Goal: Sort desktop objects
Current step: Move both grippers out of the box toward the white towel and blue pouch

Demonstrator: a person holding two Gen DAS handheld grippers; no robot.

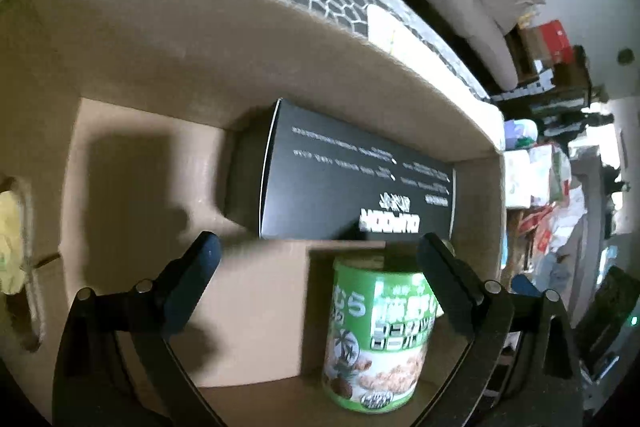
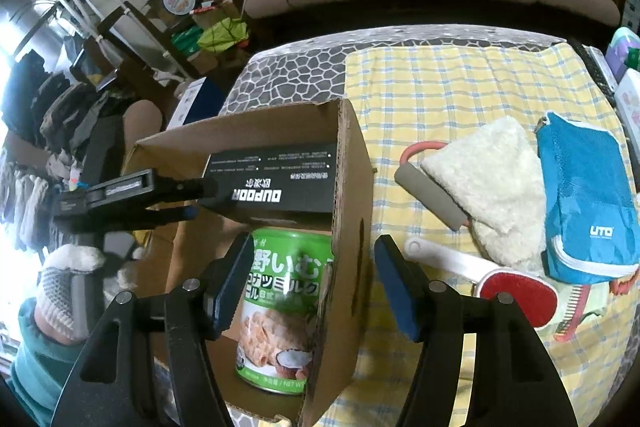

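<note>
My left hand-held gripper (image 1: 318,261) hangs inside the box (image 2: 348,187), jaws apart and holding nothing, beside the can (image 2: 280,311) and black carton (image 2: 276,183) already stowed, while my right hand-held gripper (image 2: 310,285), also apart, straddles the box wall, with the pouch (image 2: 584,195), towel (image 2: 496,179) and brush (image 2: 508,287) waiting on the table (image 2: 440,87).

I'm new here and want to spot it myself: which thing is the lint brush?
Start at the yellow checked cloth right of the cardboard box. Just below the fluffy cream towel lies the lint brush: the only item with a white handle and red oval pad.
</note>
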